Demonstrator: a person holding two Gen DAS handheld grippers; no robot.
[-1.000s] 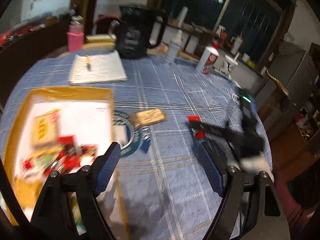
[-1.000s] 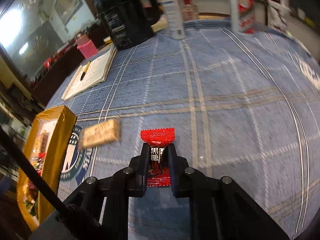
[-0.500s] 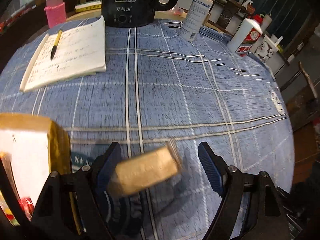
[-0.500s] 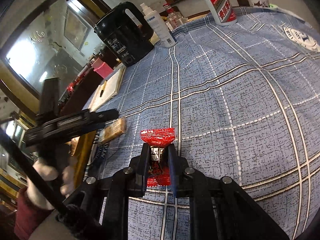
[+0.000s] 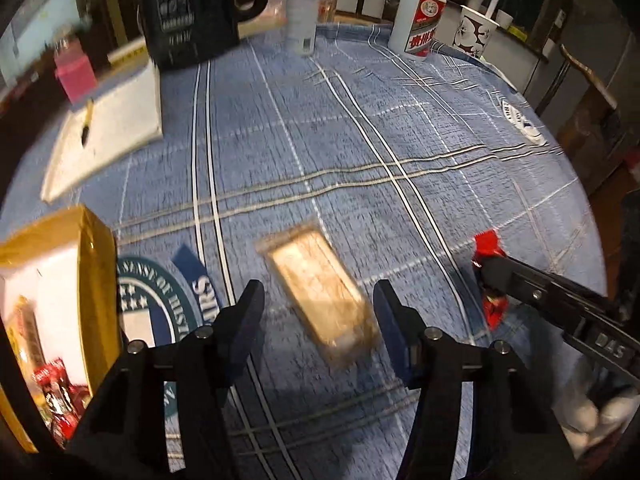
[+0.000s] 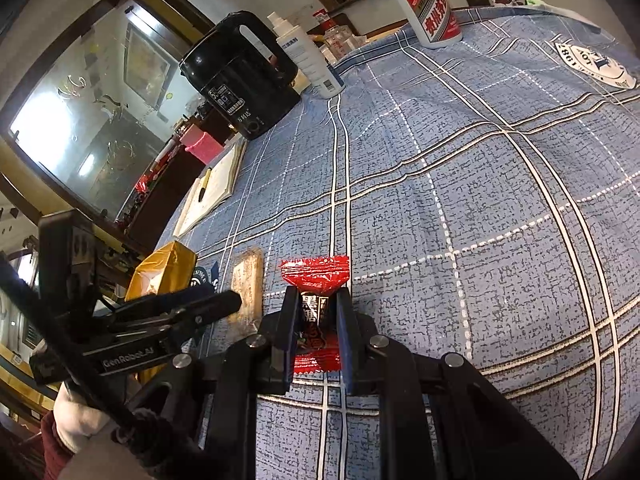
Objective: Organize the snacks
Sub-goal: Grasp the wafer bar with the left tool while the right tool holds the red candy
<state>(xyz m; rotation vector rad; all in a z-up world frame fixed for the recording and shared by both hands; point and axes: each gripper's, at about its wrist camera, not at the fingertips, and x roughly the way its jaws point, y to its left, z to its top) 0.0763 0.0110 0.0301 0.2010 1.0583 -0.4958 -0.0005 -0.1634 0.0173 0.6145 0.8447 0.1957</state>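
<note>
Blue checked cloth (image 5: 400,128) is covering the round table I'm working over, with a black kettle (image 6: 240,80), a white spray bottle (image 6: 308,64) and a red-labelled white bottle (image 6: 428,4) standing along its far edge, and an open notebook (image 5: 108,136) with a pen lying to the left. My left gripper (image 5: 318,304) is hanging with its jaws spread wide on either side of a tan wrapped snack bar (image 5: 320,292), which is lying flat on the cloth between the blue pads without touching them; the bar is blurred. Just to its left, a gold-sided box (image 5: 96,280) is sitting with red-wrapped snacks inside. My right gripper (image 6: 318,320) is pinching a red candy packet (image 6: 316,276), holding it upright above the cloth, its crimped top sticking out past the fingertips. From the right wrist view, the bar (image 6: 248,288) is lying just beside the packet, near the box (image 6: 160,276).
</note>
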